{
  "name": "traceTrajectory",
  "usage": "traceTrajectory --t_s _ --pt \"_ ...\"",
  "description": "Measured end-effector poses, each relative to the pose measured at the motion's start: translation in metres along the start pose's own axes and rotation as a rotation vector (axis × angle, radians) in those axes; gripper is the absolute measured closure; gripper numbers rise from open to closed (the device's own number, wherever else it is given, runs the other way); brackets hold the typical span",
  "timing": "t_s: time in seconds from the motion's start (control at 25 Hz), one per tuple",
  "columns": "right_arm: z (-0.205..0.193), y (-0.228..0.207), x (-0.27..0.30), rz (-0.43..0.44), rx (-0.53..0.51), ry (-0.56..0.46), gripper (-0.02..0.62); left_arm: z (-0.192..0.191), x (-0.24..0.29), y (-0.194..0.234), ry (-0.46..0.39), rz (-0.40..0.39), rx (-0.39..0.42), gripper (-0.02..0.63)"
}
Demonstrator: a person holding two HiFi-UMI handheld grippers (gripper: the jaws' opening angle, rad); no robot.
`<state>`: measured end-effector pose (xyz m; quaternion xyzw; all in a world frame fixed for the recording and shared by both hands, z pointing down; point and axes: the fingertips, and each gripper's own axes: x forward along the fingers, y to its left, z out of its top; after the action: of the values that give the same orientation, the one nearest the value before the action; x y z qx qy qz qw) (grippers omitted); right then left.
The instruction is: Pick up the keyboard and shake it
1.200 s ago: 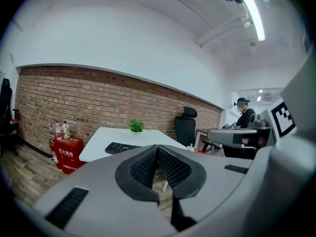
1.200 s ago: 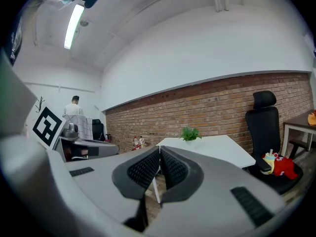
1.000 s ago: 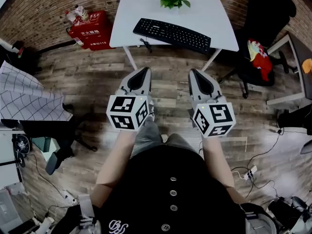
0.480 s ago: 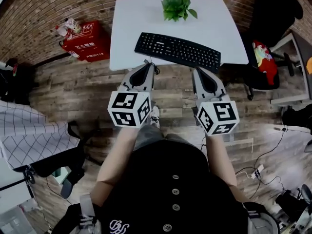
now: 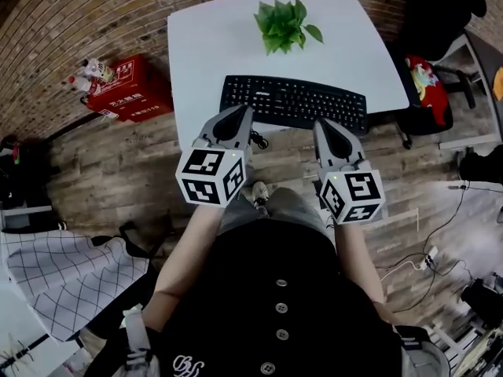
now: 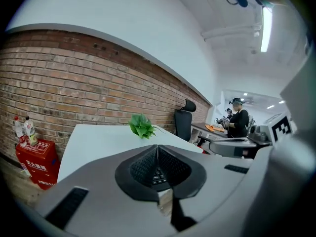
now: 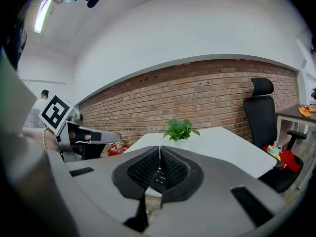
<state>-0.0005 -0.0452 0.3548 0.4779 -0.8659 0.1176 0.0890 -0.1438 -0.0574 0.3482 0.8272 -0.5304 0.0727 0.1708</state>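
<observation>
From your head view, you hold the left gripper (image 5: 241, 111) and the right gripper (image 5: 322, 122) out in front of you, side by side, both pointing at the table (image 5: 206, 47). The keyboard (image 5: 295, 102) lies flat on the table, near its front edge. Both gripper tips come up to the near side of the keyboard, the left one at its left end and the right one nearer its right end. You cannot tell from here if they touch it. A plant (image 5: 284, 23) stands behind the keyboard. A red box (image 5: 130, 89) sits on the floor to the left of the table, and a black chair (image 5: 431, 10) stands to the right. In the left gripper view, the two jaws are pressed together with nothing between them. A few keys of the keyboard show low down just past the jaws, and the plant and the brick wall (image 6: 74, 78) lie farther back. In the right gripper view, the jaws are pressed together too, and they pinch nothing. Keys show just past them there as well, with the plant beyond and the chair off to the right.
</observation>
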Motion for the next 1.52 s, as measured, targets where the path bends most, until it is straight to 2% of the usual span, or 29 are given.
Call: traceTrajectory --t_s 0.44,0.92,1.48,1.52 --pt "-0.003 -0.024 0.006 -0.075 0.026 0.038 0.568 -0.018 0.038 -0.012 0.086 -0.107 0.000 0.591" --pt "-0.020 -0.066 -0.001 -0.072 0.081 0.097 0.568 -0.033 0.081 -0.031 0.158 -0.118 -0.034 0.591" --pt "-0.060 -0.103 -0.006 -0.138 0.262 0.120 0.563 -0.081 0.095 -0.045 0.270 -0.143 0.004 0.591" --pt "-0.064 -0.105 -0.007 -0.145 0.275 0.126 0.538 -0.083 0.097 -0.046 0.275 -0.146 0.003 0.591"
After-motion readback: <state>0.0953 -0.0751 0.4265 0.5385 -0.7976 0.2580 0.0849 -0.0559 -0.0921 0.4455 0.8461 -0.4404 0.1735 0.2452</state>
